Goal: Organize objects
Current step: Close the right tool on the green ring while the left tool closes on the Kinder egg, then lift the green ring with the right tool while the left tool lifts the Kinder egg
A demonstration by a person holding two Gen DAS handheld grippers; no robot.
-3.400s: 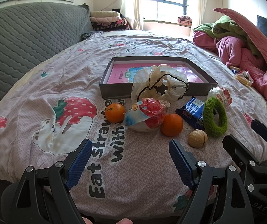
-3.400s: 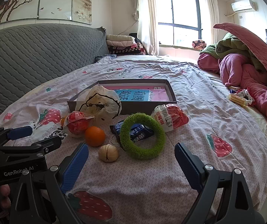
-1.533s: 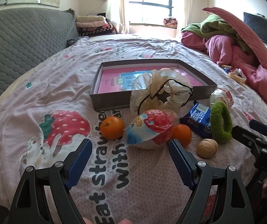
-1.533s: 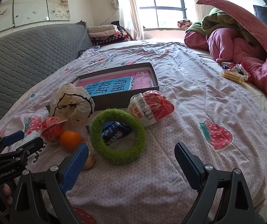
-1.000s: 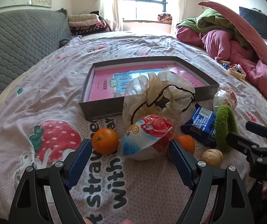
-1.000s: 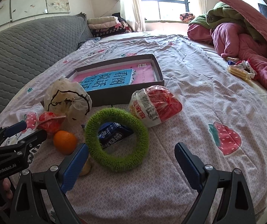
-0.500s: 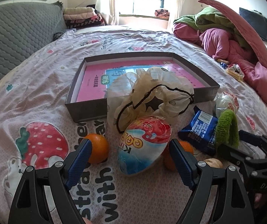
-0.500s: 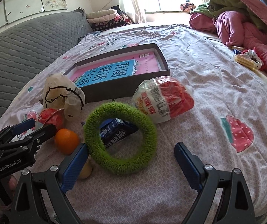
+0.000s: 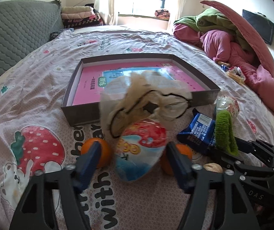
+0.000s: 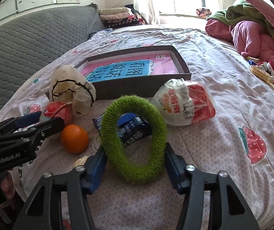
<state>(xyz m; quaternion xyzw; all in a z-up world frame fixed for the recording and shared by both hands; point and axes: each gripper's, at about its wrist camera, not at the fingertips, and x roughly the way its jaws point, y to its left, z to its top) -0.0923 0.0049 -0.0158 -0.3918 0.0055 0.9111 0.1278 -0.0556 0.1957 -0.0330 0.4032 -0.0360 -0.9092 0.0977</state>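
An egg-shaped red and blue snack packet point(image 9: 140, 149) lies on the strawberry bedsheet between the fingers of my left gripper point(image 9: 134, 159). Its jaws are closing. The right pad is at the packet's edge and the left pad stands off it. A fuzzy green ring point(image 10: 137, 174) stands squeezed into an oval between the pads of my right gripper point(image 10: 135, 159), whose jaws are closing on it. A shallow grey box point(image 9: 83, 113) with a pink and blue sheet inside sits just behind the pile.
Around the packet lie two oranges point(image 9: 105, 151) point(image 9: 184, 149), a walnut point(image 9: 212, 166), a blue wrapper point(image 9: 198, 132), a crumpled white plastic bag point(image 9: 146, 97) and a red and white bag point(image 10: 184, 105). Pink and green bedding point(image 9: 232, 44) is heaped at the right, with a grey quilted headboard point(image 9: 12, 30) at the left.
Both grippers have moved in closer and their jaws have narrowed. The left now straddles the egg packet. The right has pressed the round green ring into an oval.
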